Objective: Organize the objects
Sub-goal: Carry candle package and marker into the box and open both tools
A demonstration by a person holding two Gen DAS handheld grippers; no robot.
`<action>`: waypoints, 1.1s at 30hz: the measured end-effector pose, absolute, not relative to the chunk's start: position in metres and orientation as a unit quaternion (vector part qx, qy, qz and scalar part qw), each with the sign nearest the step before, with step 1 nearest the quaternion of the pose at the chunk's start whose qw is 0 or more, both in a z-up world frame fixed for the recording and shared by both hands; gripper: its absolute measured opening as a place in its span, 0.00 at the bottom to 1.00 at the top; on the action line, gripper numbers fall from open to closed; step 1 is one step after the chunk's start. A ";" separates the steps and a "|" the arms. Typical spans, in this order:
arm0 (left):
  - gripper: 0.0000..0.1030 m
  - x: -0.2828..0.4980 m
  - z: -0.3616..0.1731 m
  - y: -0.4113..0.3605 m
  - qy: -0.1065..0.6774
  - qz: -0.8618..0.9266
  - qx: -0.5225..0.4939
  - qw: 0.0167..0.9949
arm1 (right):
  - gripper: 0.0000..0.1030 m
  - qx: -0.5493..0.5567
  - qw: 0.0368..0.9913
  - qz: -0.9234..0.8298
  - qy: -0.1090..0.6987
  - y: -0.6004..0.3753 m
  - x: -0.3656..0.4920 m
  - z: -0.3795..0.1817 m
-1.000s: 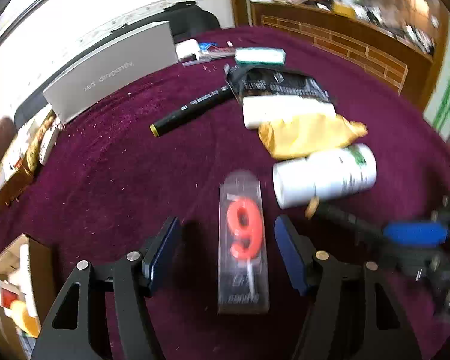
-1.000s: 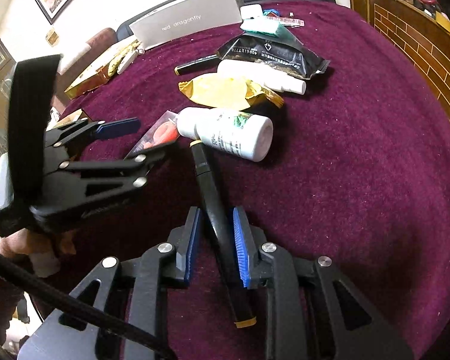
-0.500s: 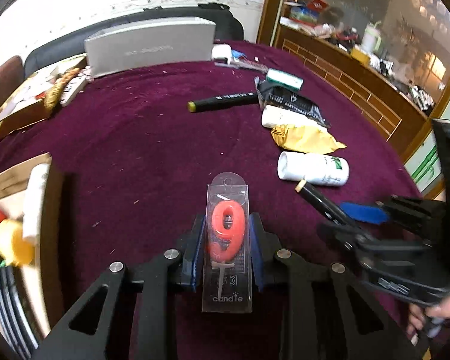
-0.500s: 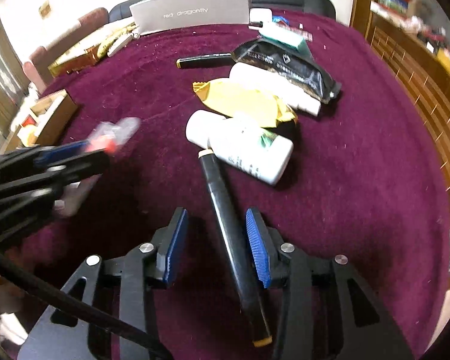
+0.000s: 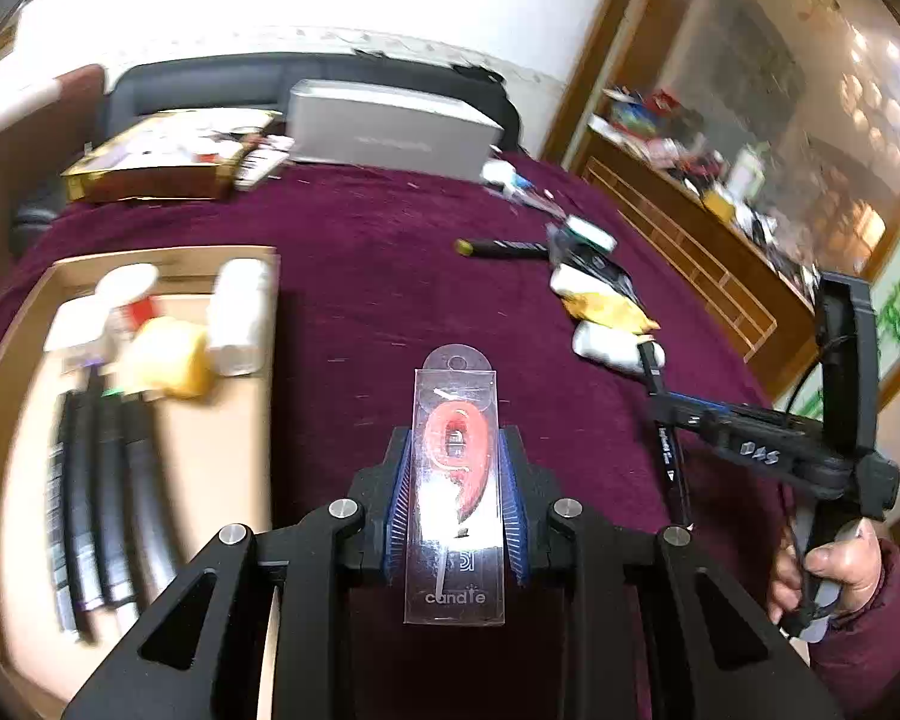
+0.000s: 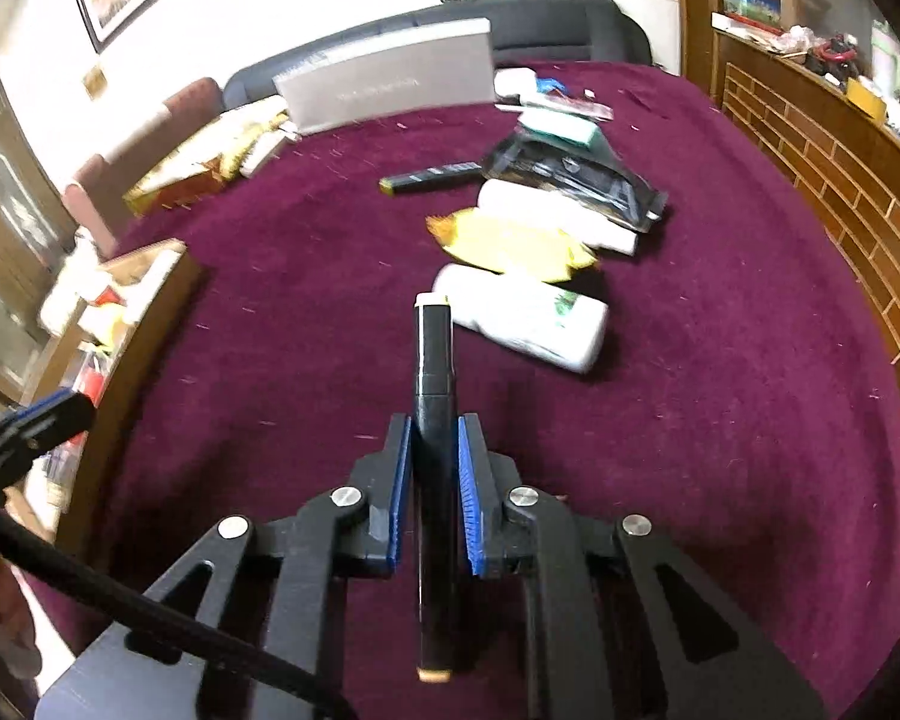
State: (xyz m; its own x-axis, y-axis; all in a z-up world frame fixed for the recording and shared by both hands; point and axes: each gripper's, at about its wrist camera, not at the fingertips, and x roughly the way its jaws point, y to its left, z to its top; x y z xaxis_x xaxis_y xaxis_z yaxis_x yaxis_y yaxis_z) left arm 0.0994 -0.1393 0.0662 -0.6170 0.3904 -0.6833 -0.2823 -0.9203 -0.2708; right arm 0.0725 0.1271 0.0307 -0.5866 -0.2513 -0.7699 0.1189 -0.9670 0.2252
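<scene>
My left gripper (image 5: 455, 450) is shut on a clear pack holding a red number-9 candle (image 5: 455, 480), lifted above the purple tablecloth. My right gripper (image 6: 435, 444) is shut on a black marker (image 6: 433, 420) with a white tip, also lifted; it shows in the left wrist view (image 5: 666, 438) at the right. An open cardboard box (image 5: 168, 264) lies at the left, with several black markers (image 5: 102, 480), white bottles and a yellow item inside. It also appears in the right wrist view (image 6: 150, 276).
On the cloth lie a white bottle (image 6: 528, 324), a yellow packet (image 6: 510, 246), a white tube (image 6: 552, 216), a black pouch (image 6: 576, 174), another black marker (image 6: 432, 177) and a grey box (image 6: 390, 84). A gold box (image 5: 162, 162) sits far left. A wooden cabinet (image 6: 822, 138) stands right.
Both grippers have lifted and swung left with their loads. The right gripper has closed on the black marker. The cardboard box has come into full view on the left.
</scene>
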 end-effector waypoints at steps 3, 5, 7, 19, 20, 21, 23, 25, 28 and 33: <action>0.22 0.114 0.075 -0.176 -0.085 0.907 -0.379 0.164 | 0.12 0.432 0.135 -0.887 -0.096 0.112 0.077 0.046; 0.22 0.126 0.082 -0.205 -0.092 0.917 -0.362 0.136 | 0.13 0.421 0.155 -0.888 -0.102 0.098 0.081 0.056; 0.22 0.134 0.086 -0.228 -0.099 0.924 -0.351 0.113 | 0.13 0.409 0.177 -0.889 -0.103 0.081 0.087 0.066; 0.23 0.141 0.064 -0.312 -0.091 0.931 -0.352 0.002 | 0.13 0.382 0.299 -0.871 -0.072 -0.029 0.096 0.107; 0.23 0.139 0.060 -0.313 -0.090 0.930 -0.356 -0.002 | 0.13 0.385 0.308 -0.867 -0.070 -0.035 0.097 0.107; 0.23 0.135 0.054 -0.315 -0.086 0.929 -0.361 -0.009 | 0.13 0.392 0.319 -0.860 -0.067 -0.044 0.097 0.107; 0.23 0.131 0.046 -0.317 -0.084 0.925 -0.369 -0.013 | 0.13 0.409 0.338 -0.845 -0.067 -0.057 0.095 0.102; 0.23 0.127 0.037 -0.321 -0.085 0.921 -0.380 -0.013 | 0.13 0.437 0.351 -0.826 -0.065 -0.074 0.088 0.089; 0.23 0.124 0.028 -0.323 -0.080 0.916 -0.393 -0.018 | 0.13 0.468 0.339 -0.814 -0.050 -0.095 0.074 0.068; 0.23 0.118 0.020 -0.330 -0.073 0.912 -0.403 -0.024 | 0.13 0.498 0.309 -0.809 -0.039 -0.115 0.041 0.042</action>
State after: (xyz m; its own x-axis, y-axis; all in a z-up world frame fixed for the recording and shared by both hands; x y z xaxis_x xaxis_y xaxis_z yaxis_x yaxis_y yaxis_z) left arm 0.1181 -0.3300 0.0204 -0.6744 0.0145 -0.7382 0.1026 -0.9883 -0.1131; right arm 0.0414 -0.1154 0.0420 -0.3120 -0.5399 -0.7818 0.4615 -0.8054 0.3720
